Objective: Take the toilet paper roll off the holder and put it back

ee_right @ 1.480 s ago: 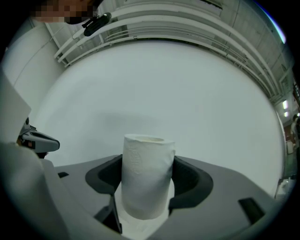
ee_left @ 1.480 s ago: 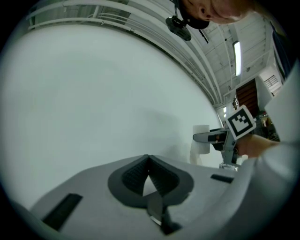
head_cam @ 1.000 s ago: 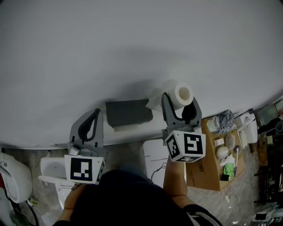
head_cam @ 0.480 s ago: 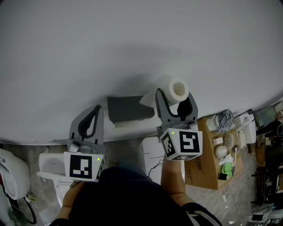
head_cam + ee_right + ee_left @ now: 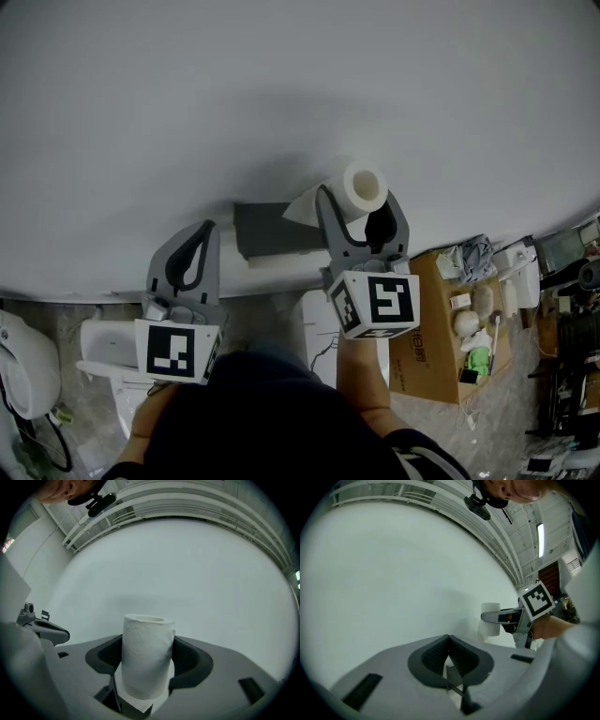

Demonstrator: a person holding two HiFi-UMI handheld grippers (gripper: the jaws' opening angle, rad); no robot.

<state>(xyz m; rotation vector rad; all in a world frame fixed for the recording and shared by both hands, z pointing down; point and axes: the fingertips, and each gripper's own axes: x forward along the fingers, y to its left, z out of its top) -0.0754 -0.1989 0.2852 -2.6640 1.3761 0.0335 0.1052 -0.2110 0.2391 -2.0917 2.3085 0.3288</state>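
The white toilet paper roll (image 5: 147, 658) stands upright between the jaws of the right tool (image 5: 362, 204), which pinch it at both sides. Its open cardboard core faces up and away from the tool. A loose corner of the paper (image 5: 302, 208) hangs off the roll to the tool's left, towards the dark grey wall-mounted holder (image 5: 270, 229). In the head view that corner overlaps the holder's near end, while the roll itself is off the holder, just beside it to the right.

The holder is fixed to the pale grey wall (image 5: 281, 84), ahead of and between the two tools. The left tool (image 5: 190, 265) points at bare wall left of the holder, with its jaws pressed together on nothing.

Below the right tool, to its right, an open brown cardboard box (image 5: 439, 349) of small items stands on the floor. Below the left tool is a white toilet (image 5: 101, 349). Nothing stands between the roll and the holder.
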